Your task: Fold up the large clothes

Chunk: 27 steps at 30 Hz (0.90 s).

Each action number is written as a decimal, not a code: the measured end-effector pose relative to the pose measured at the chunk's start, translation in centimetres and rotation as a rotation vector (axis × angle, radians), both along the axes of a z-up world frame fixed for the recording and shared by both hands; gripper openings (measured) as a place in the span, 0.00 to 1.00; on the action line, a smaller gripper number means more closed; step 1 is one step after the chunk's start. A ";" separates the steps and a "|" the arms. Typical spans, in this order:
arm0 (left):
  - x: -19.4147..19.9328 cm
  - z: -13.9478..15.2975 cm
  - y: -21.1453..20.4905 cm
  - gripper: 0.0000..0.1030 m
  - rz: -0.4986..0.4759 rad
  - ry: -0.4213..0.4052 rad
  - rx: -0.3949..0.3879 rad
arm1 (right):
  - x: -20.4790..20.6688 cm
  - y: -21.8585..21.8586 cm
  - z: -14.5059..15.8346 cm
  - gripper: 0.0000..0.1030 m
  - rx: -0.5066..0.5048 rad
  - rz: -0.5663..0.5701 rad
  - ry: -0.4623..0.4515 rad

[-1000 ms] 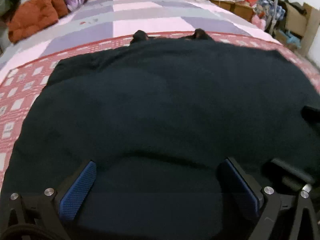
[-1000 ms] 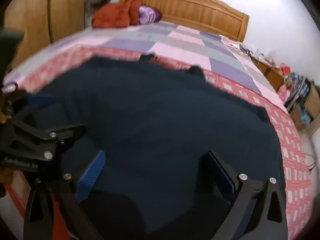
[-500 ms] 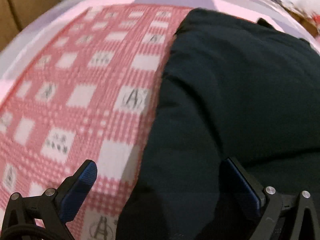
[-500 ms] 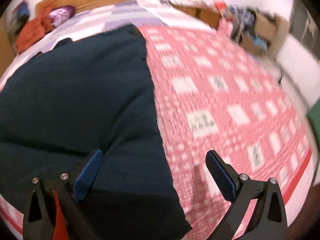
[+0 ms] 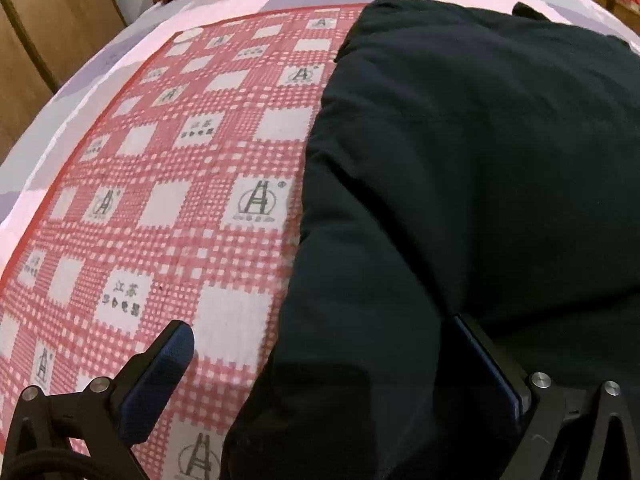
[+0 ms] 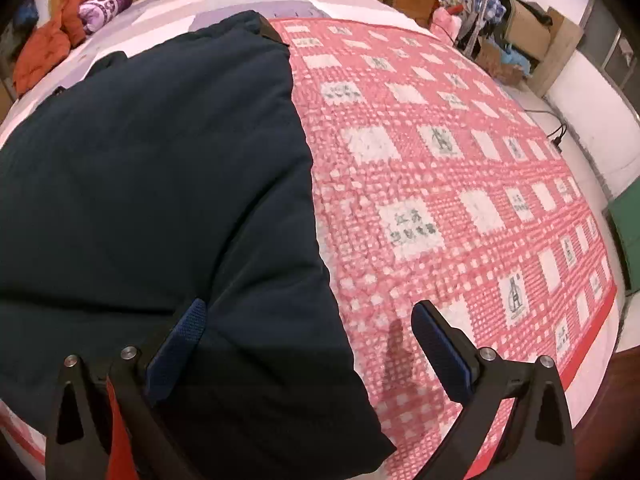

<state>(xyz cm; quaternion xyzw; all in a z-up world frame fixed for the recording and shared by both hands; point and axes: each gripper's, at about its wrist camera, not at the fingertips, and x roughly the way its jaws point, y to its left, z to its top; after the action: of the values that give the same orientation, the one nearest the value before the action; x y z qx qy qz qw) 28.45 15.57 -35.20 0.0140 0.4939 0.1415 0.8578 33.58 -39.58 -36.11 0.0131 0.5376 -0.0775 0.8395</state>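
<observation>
A large dark navy padded garment (image 5: 460, 168) lies spread on a red-and-white checked cloth (image 5: 180, 184) on the bed. My left gripper (image 5: 320, 360) is open and straddles the garment's left edge near its lower corner. In the right wrist view the same garment (image 6: 152, 168) fills the left half. My right gripper (image 6: 308, 344) is open and straddles the garment's right edge near its lower corner, with the left pad (image 6: 180, 340) over the fabric and the right pad (image 6: 440, 352) over the checked cloth (image 6: 460, 168).
An orange jacket (image 6: 44, 56) and a purple pillow (image 6: 104, 4) lie at the head of the bed by the wooden headboard. Cluttered boxes and clothes (image 6: 500, 28) stand along the right wall. A wooden wardrobe (image 5: 36, 40) stands to the left. A green box (image 6: 628, 232) sits on the floor.
Both grippers have moved apart from above the middle of the garment, the left to its left edge and the right to its right edge. Both stay open.
</observation>
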 end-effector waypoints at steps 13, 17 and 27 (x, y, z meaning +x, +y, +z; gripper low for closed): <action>0.1 -0.2 -0.5 1.00 0.014 0.014 0.021 | -0.1 -0.3 -0.2 0.99 0.032 0.007 0.010; 0.2 -0.3 -0.5 1.00 0.023 0.023 0.022 | 0.0 -0.4 -0.4 0.99 0.046 0.007 0.015; 1.4 -0.5 -0.1 1.00 0.113 0.153 -0.023 | 0.7 -0.8 -1.5 0.99 0.090 0.011 0.054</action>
<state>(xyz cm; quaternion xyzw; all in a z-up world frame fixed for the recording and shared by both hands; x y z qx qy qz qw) 29.83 15.43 -35.66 -0.0131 0.5595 0.1824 0.8084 34.26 -40.36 -37.63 0.0457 0.5632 -0.0489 0.8236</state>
